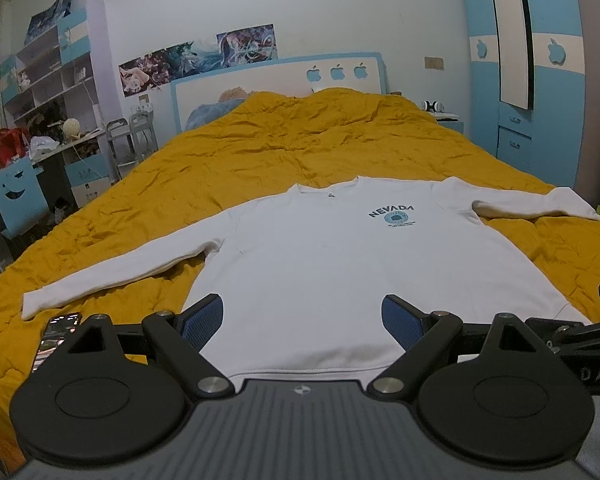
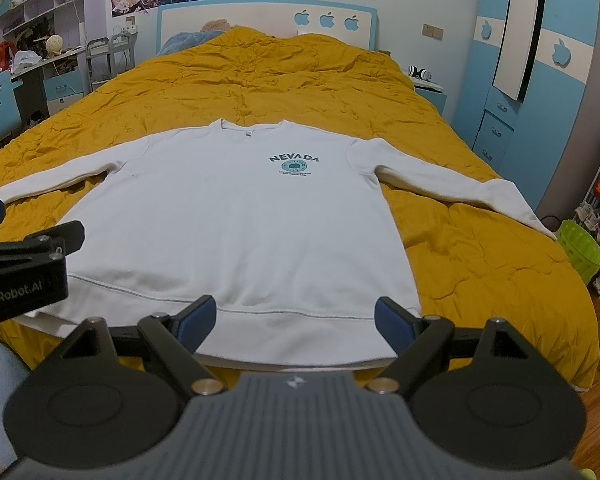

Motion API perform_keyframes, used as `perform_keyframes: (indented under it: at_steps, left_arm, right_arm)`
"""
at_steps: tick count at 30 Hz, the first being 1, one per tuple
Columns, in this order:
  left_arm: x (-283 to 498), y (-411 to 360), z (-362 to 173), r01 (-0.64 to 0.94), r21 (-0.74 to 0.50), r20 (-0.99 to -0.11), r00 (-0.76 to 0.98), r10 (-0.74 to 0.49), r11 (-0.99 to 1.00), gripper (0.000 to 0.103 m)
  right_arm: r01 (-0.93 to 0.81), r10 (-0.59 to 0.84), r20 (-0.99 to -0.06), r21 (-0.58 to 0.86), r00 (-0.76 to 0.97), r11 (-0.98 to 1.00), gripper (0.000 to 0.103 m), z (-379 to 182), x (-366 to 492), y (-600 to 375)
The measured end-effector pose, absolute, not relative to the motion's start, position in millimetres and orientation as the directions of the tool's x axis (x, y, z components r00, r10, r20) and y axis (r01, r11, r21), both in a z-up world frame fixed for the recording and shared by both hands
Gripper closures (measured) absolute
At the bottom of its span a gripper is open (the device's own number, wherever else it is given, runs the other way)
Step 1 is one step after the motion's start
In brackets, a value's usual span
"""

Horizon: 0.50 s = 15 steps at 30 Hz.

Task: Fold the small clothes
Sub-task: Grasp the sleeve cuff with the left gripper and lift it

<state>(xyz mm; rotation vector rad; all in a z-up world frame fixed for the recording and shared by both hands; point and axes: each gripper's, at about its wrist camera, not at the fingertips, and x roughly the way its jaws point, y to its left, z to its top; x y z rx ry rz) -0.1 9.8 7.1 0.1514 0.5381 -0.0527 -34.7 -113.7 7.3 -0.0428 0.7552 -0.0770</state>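
A white long-sleeved sweatshirt (image 1: 308,264) with a blue "NEVADA" print lies flat and face up on the yellow bedspread (image 1: 300,148), sleeves spread to both sides. It also shows in the right wrist view (image 2: 236,220). My left gripper (image 1: 302,320) is open and empty, just above the hem at the left part of the shirt. My right gripper (image 2: 296,320) is open and empty over the hem near the right corner. The left gripper's body (image 2: 24,268) shows at the left edge of the right wrist view.
A phone (image 1: 56,336) lies on the bedspread near the left sleeve cuff. A desk and shelves (image 1: 48,120) stand left of the bed, a blue wardrobe (image 1: 540,80) right. A green basket (image 2: 580,248) sits on the floor by the bed's right side.
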Motion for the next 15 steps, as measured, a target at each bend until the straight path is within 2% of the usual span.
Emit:
perform_keyframes:
  at_steps: [4,9,12,15]
  left_arm:
    - [16,23,4,0.101,0.102,-0.524,0.851,-0.033,0.99,0.0]
    - [39,58,5,0.033,0.05,-0.499,0.866,-0.004,0.998,0.0]
    - [54,91,7,-0.016,0.011,-0.483,0.876,0.019,1.0,0.004]
    - [74,132,10,-0.078,-0.019,-0.49,0.87,0.059,0.997,0.01]
  right_arm:
    - [0.078,-0.07,-0.618,-0.015,0.783,0.997,0.021,13,-30,-126]
    - [0.057,-0.012,-0.504,0.073,0.864,0.996,0.021,17,-17,-149]
    - [0.029,0.0,-0.446,0.058,0.895,0.998,0.021,16,1,-158]
    - [-0.008,0.028,-0.437,0.048,0.899,0.999,0.021,16,26,-164]
